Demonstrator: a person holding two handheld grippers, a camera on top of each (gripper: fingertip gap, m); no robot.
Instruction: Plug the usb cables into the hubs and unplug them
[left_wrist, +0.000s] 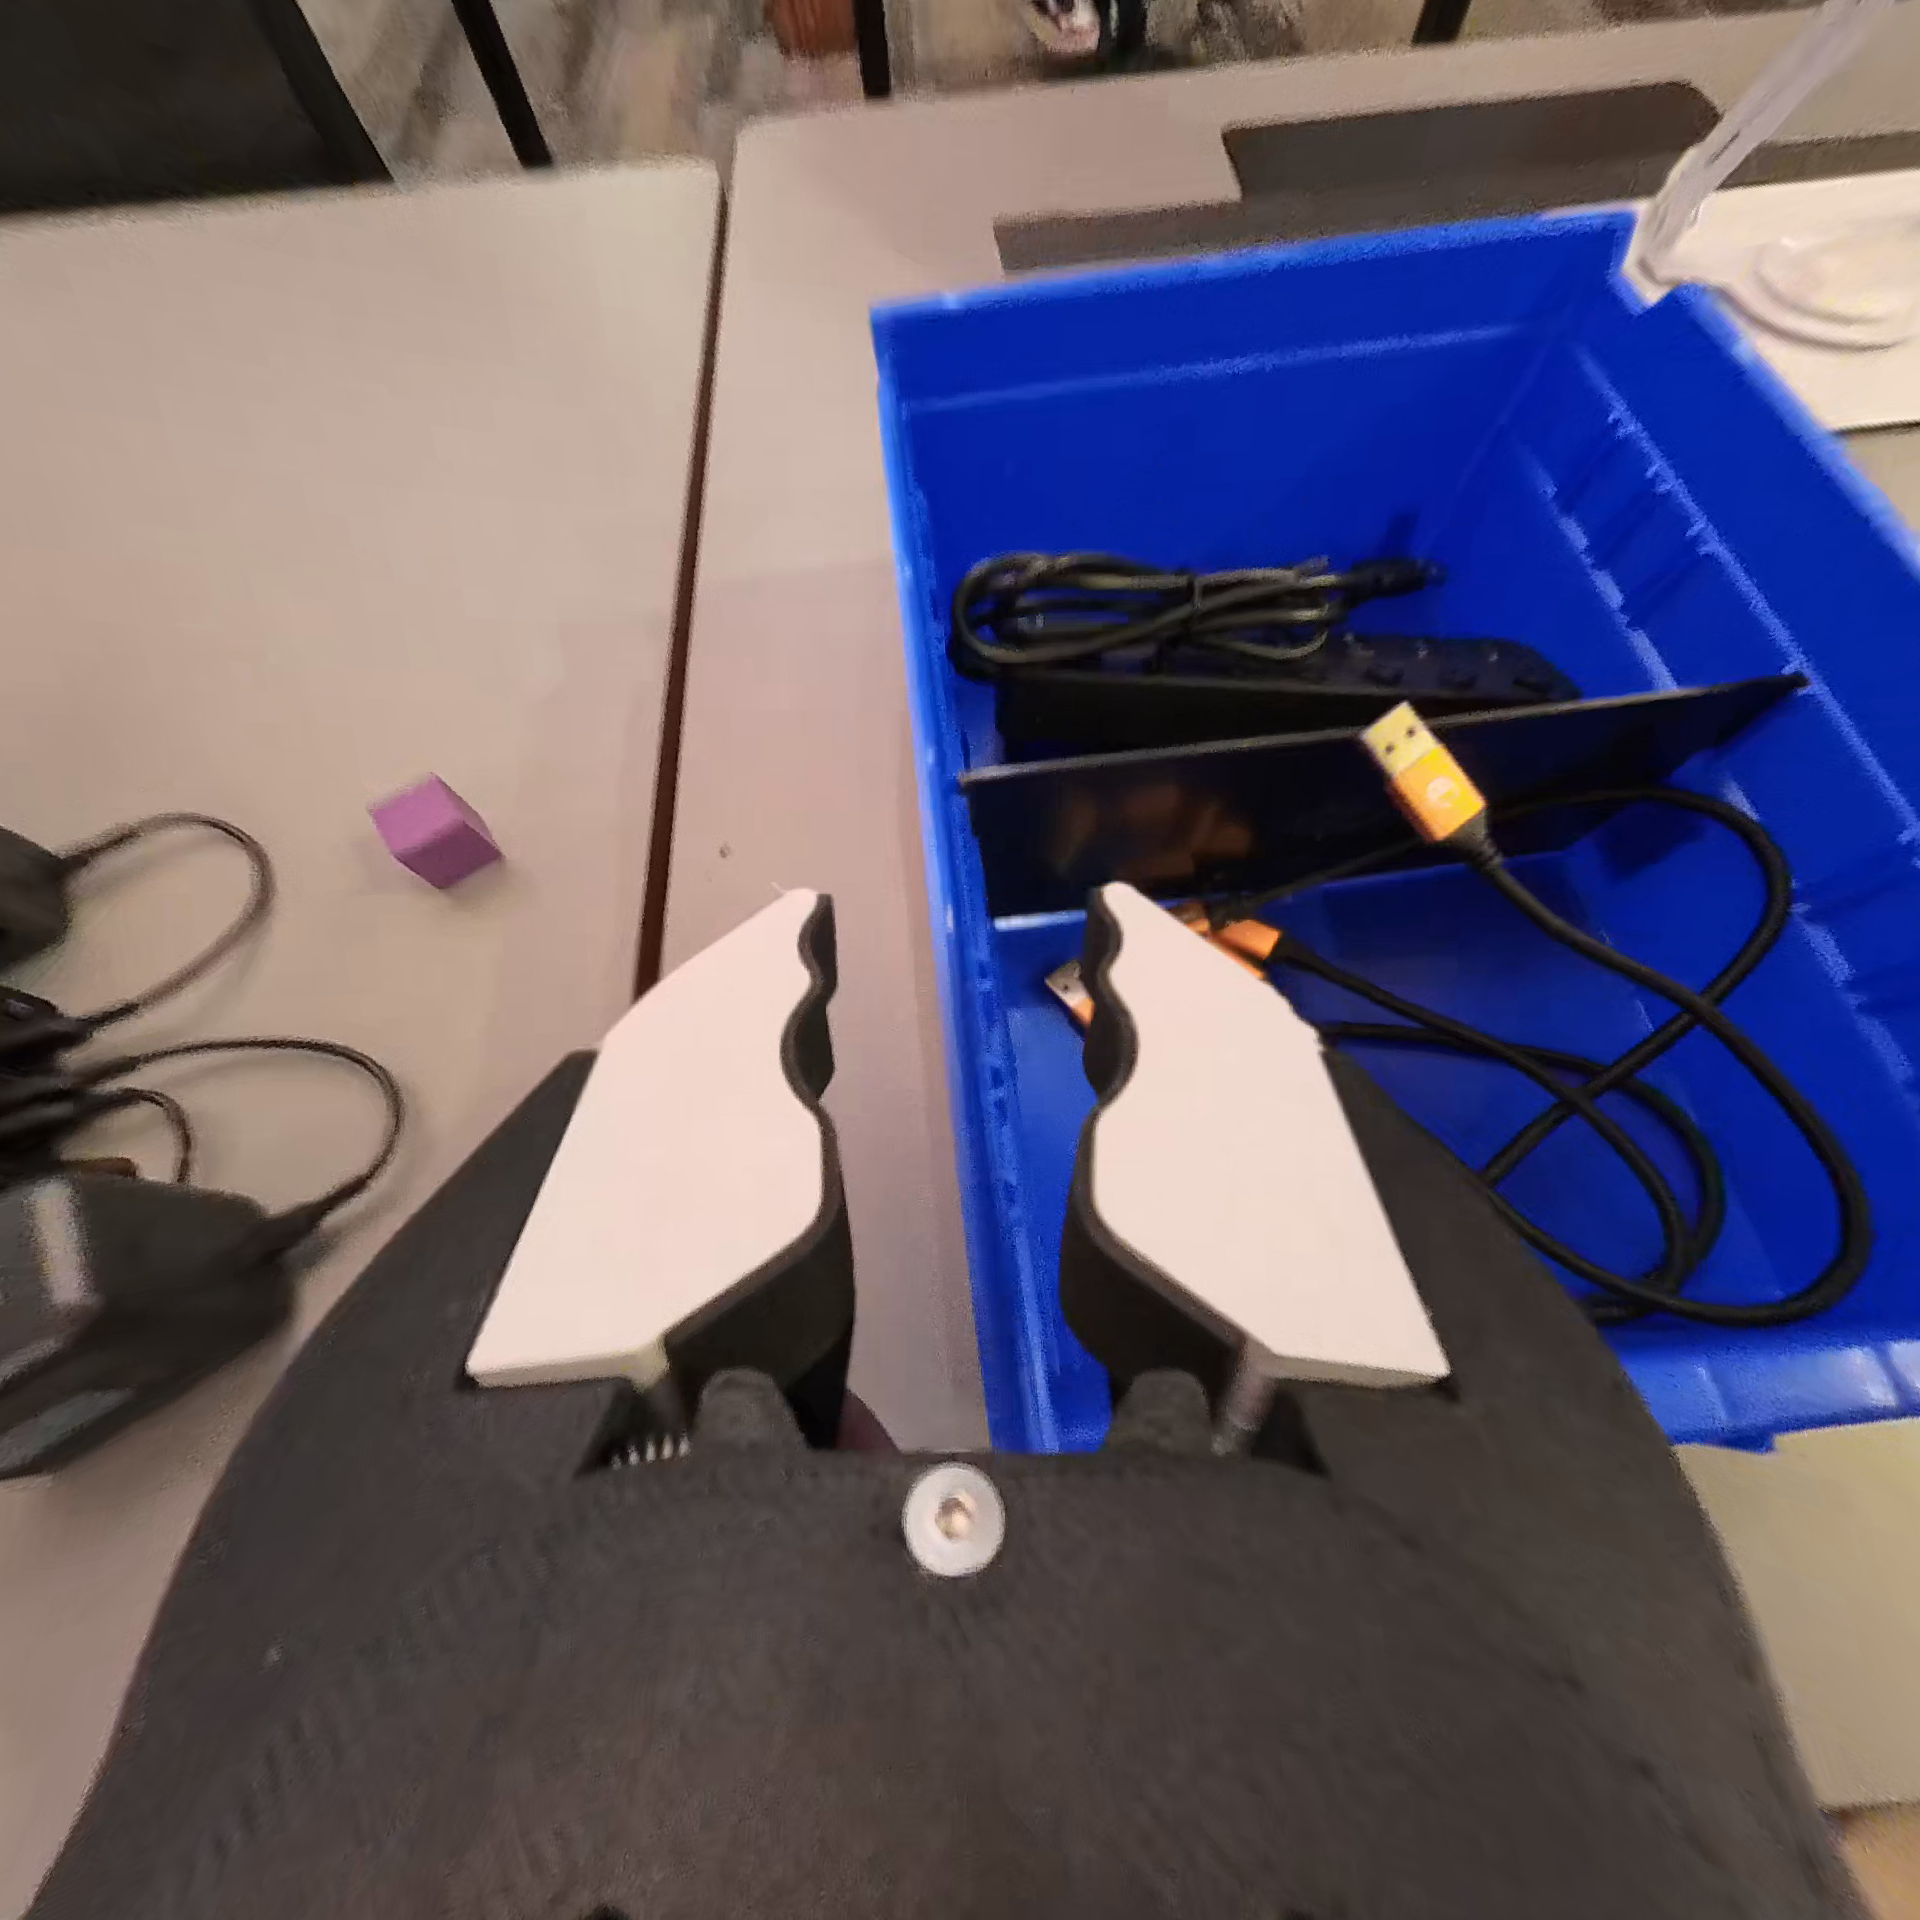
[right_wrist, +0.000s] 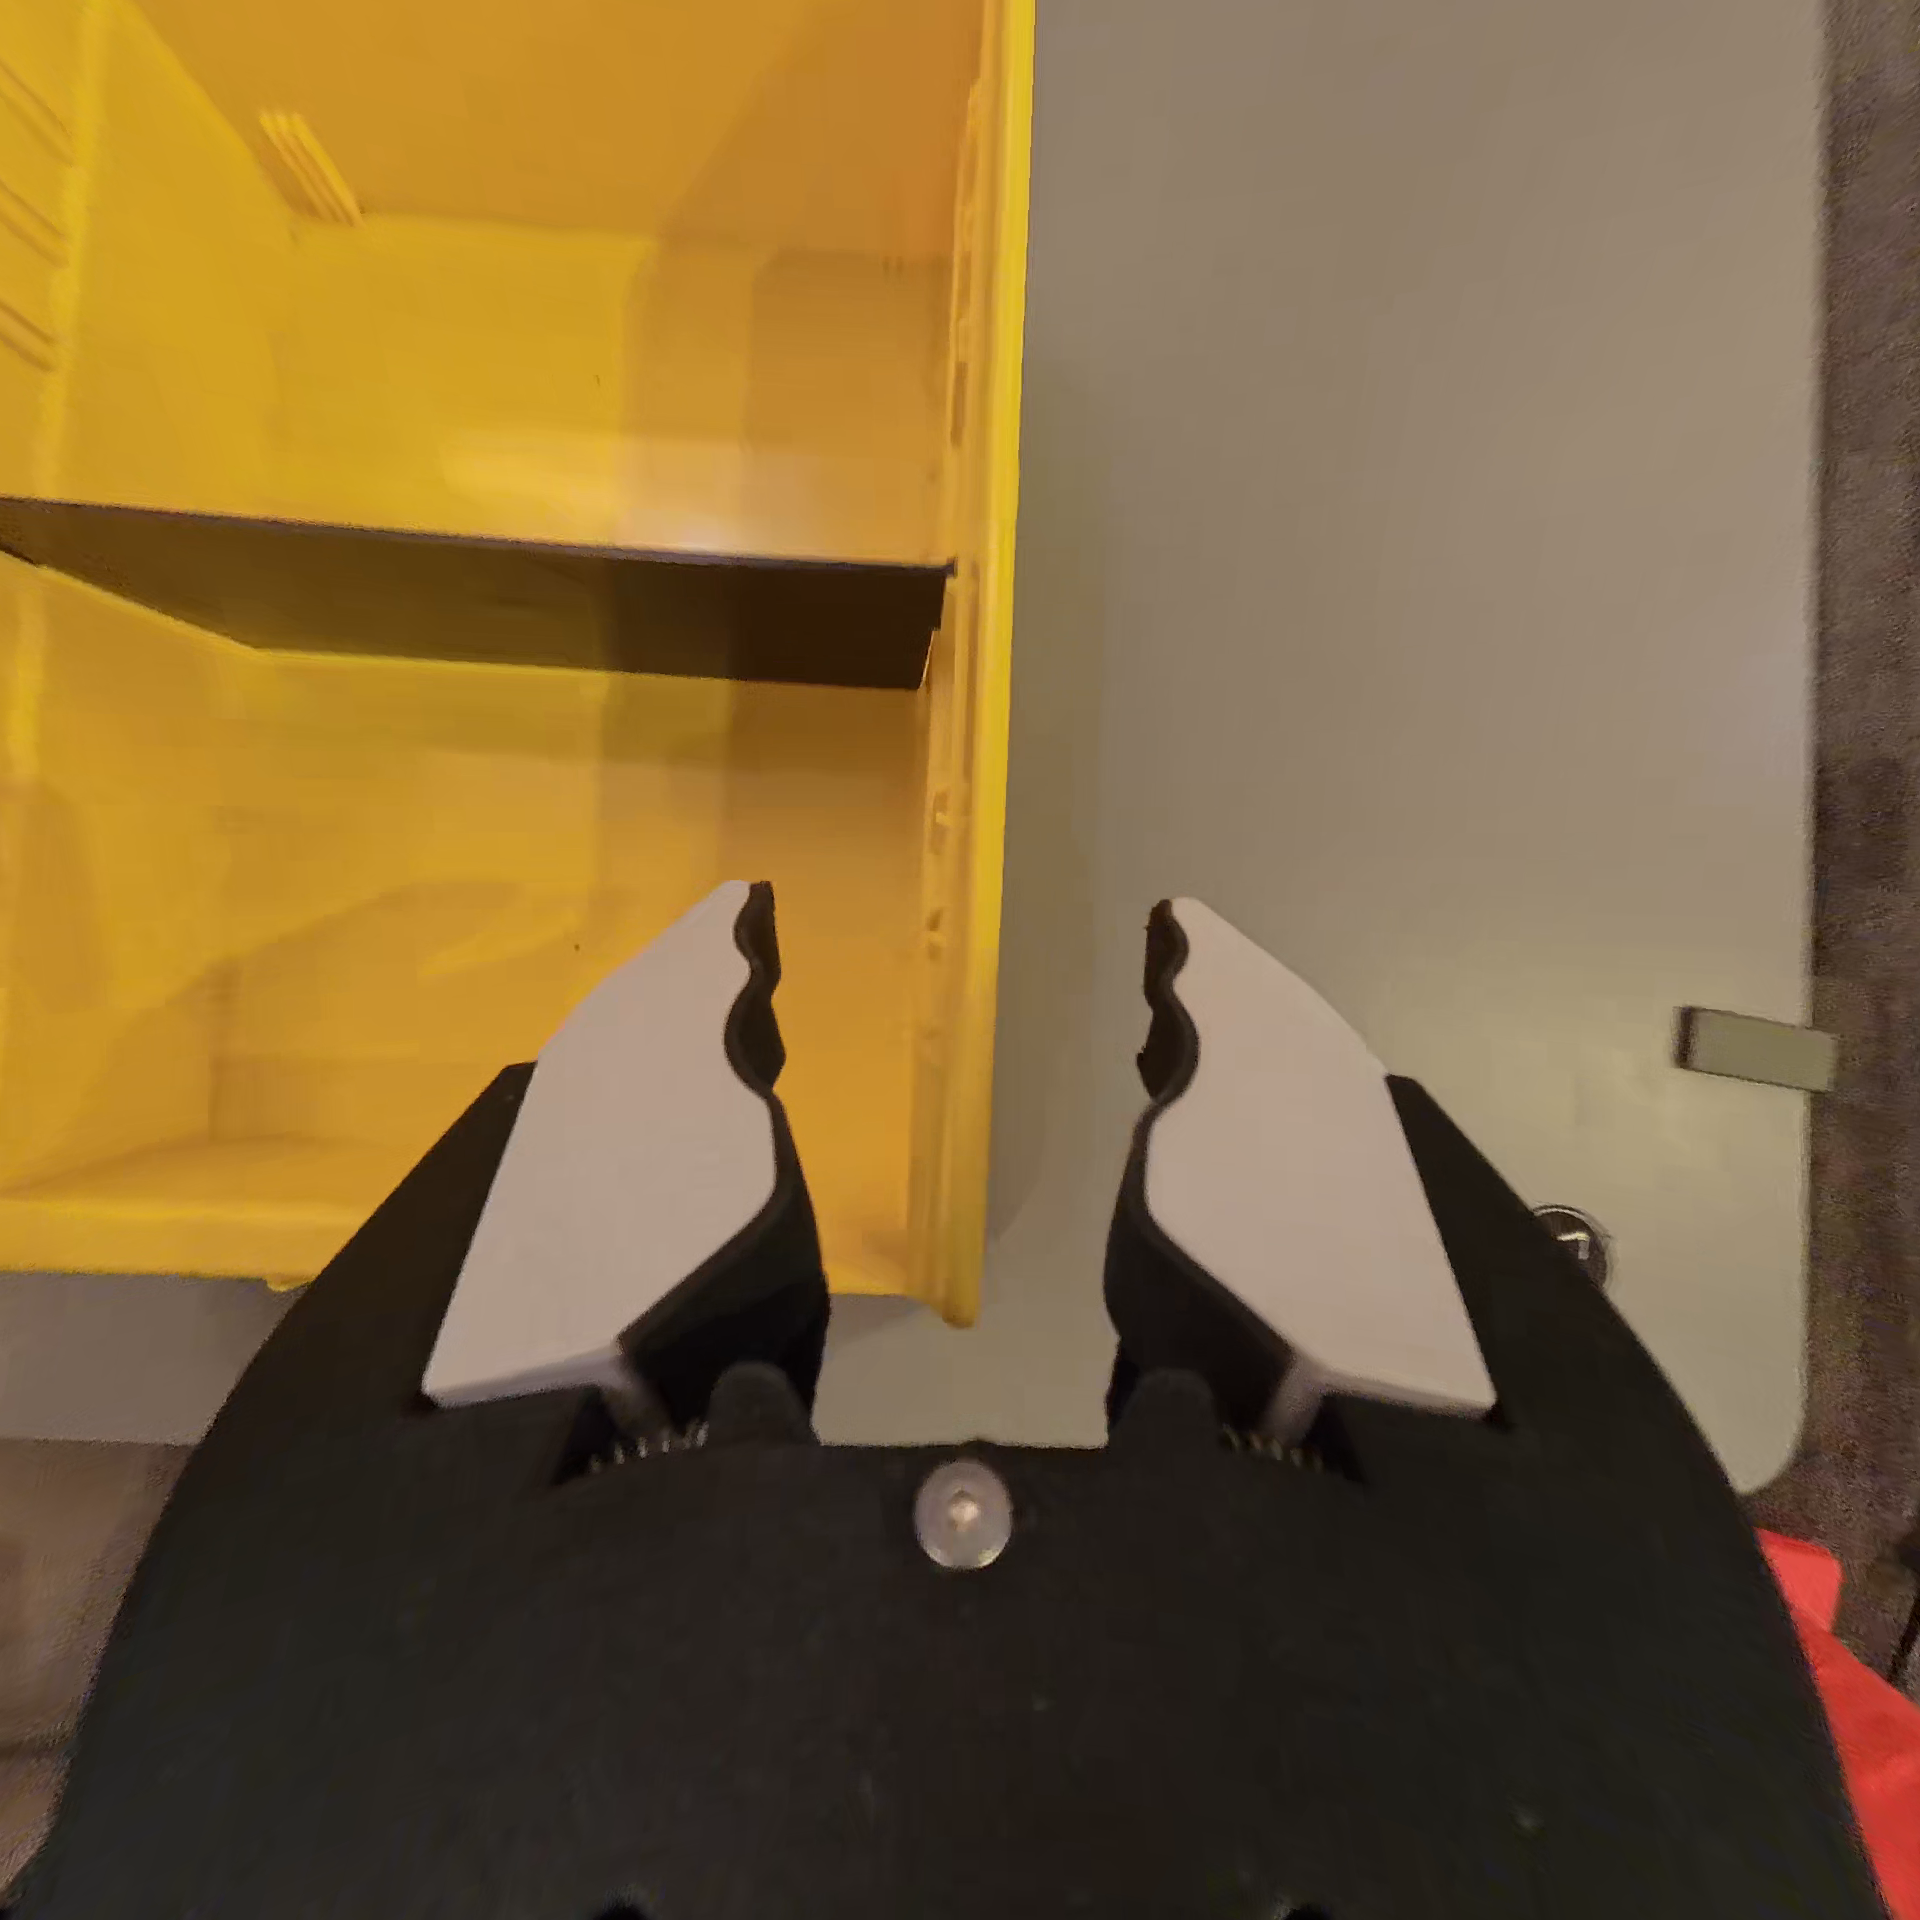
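In the left wrist view a blue bin (left_wrist: 935, 727) with a black divider (left_wrist: 1351, 800) stands on the table. Its far compartment holds a black USB hub (left_wrist: 1351, 686) with a coiled black cord (left_wrist: 1122, 608). Its near compartment holds black braided USB cables (left_wrist: 1683, 1091) with orange plugs; one plug (left_wrist: 1423, 779) leans on the divider, another (left_wrist: 1070, 992) lies behind my right finger. My left gripper (left_wrist: 961, 914) is open and empty over the bin's left wall. In the right wrist view my right gripper (right_wrist: 961, 904) is open and empty over the right wall of a yellow bin (right_wrist: 987, 623).
A purple cube (left_wrist: 434, 829) and dark devices with cables (left_wrist: 156, 1143) lie on the left table. A seam (left_wrist: 675, 644) runs between the two tables. A clear plastic piece (left_wrist: 1787, 239) sits behind the blue bin. The yellow bin has a black divider (right_wrist: 520, 603); the table's right edge (right_wrist: 1813, 727) is close. One gripper's finger ends stand about 85 centimeters off the other's. My left gripper's tips are some 20 centimeters from the purple cube (left_wrist: 434, 829).
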